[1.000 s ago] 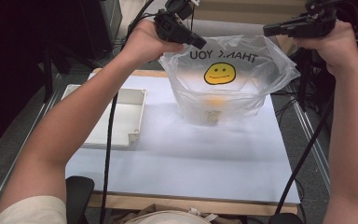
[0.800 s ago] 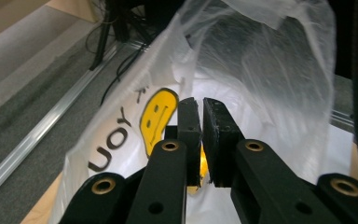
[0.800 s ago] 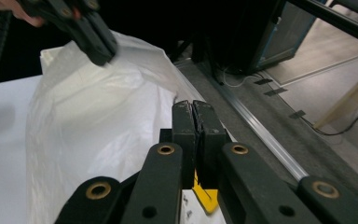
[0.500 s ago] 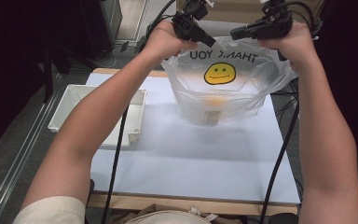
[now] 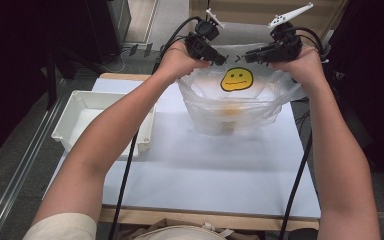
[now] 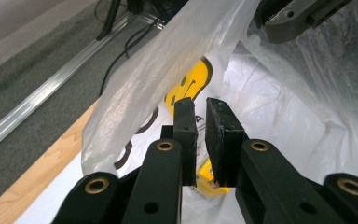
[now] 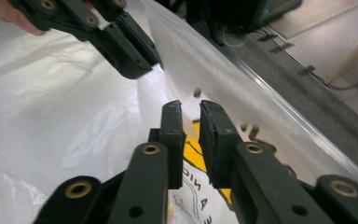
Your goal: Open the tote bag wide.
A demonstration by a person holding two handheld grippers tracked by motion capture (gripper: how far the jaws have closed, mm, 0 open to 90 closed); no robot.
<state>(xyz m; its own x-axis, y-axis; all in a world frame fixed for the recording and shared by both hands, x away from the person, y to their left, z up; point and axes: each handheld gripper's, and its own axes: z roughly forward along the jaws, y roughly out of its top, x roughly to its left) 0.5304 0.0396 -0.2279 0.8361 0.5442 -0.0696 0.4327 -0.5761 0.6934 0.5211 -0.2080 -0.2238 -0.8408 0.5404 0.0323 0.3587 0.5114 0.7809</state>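
A clear plastic bag (image 5: 240, 107) with a yellow smiley face (image 5: 236, 79) stands at the far middle of the table, with something orange (image 5: 230, 111) inside it. My left gripper (image 5: 222, 60) and right gripper (image 5: 247, 57) meet tip to tip over the bag's far rim. In the left gripper view my left gripper (image 6: 199, 105) shows a narrow gap, with the bag's film (image 6: 144, 84) just beside it. My right gripper (image 7: 191, 107) also has a slim gap, with pale film behind it. Both sets of jaws have just been opening; neither pad presses the film.
A white tray (image 5: 80, 120) sits on the table's left side by my left forearm. A white sheet (image 5: 205, 175) covers the tabletop in front of the bag. Black cables trail from both grippers toward the near edge. Dark floor and metal rails lie beyond the table.
Both hands came inward and down until the gripper tips nearly meet over the bag. The bag's stretched top has slackened and sunk, and its printed lettering is hidden.
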